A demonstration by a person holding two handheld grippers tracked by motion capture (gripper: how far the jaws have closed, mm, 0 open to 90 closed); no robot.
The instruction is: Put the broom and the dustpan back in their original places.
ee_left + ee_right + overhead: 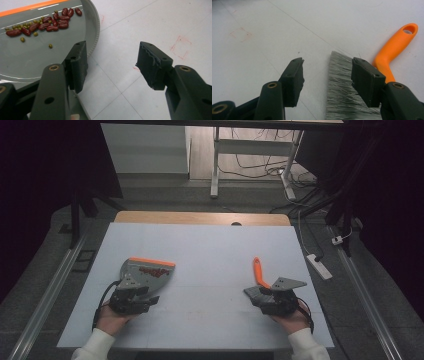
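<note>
I see the brush (pixel 258 279) at the table's (pixel 210 245) right, handle pointing away from me, bristles toward my right gripper (pixel 327 75), jaws apart, empty; my left gripper (pixel 112 65) gapes beside the bean-strewn dustpan (pixel 50 50).

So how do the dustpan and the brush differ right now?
The dustpan is a broad grey tray carrying red and green beans; the brush carries nothing and has grey bristles on a slim orange handle. The dustpan lies by the left gripper, the brush by the right gripper. Both combine grey and orange.
</note>
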